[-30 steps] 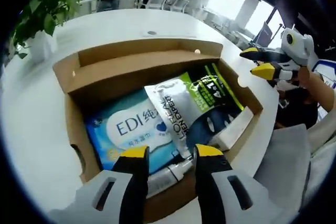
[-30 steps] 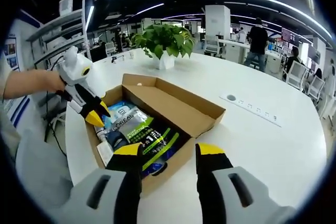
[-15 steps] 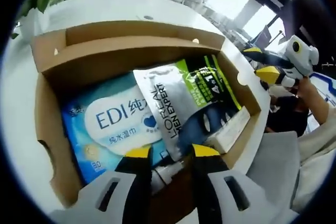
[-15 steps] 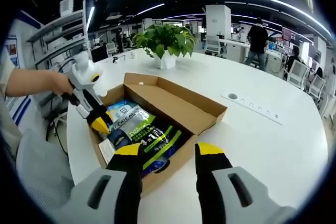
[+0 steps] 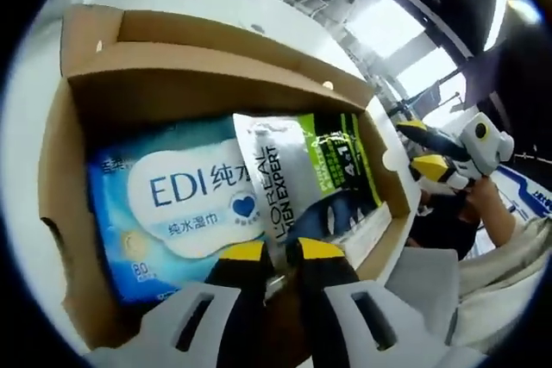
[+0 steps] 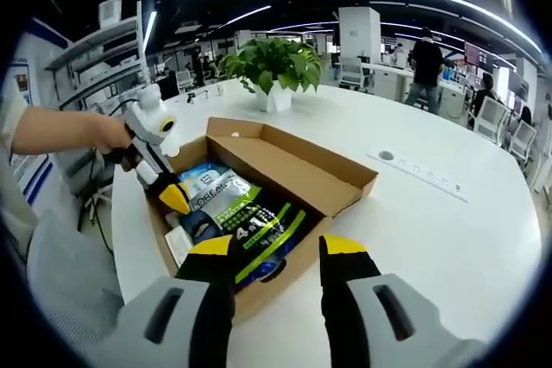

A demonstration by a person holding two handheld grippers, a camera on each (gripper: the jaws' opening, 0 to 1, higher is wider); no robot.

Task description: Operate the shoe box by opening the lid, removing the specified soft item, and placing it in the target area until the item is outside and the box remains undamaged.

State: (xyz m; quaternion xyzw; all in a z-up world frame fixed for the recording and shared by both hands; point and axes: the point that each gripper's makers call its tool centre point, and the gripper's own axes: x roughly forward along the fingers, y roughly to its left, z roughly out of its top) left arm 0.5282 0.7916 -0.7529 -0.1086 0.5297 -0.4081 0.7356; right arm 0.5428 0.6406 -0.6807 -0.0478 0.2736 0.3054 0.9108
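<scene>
The silver-and-green pouch [image 5: 297, 183] lies inside the open shoe box [image 5: 60, 152], overlapping the blue wet-wipes pack [image 5: 181, 204] beside it and slanting toward the box's near wall. Over the last second the left gripper [image 5: 274, 252] has dropped from above the box rim down to the pouch's near edge, and its jaws have narrowed from well apart to a slim gap that straddles that edge. Whether they already pinch the pouch cannot be told. In my judgement the lid step is done and extraction is just starting. In the right gripper view, the right gripper [image 6: 274, 252] hovers with jaws wide apart and empty at the box's near corner, above the white counter [image 6: 448, 239].
</scene>
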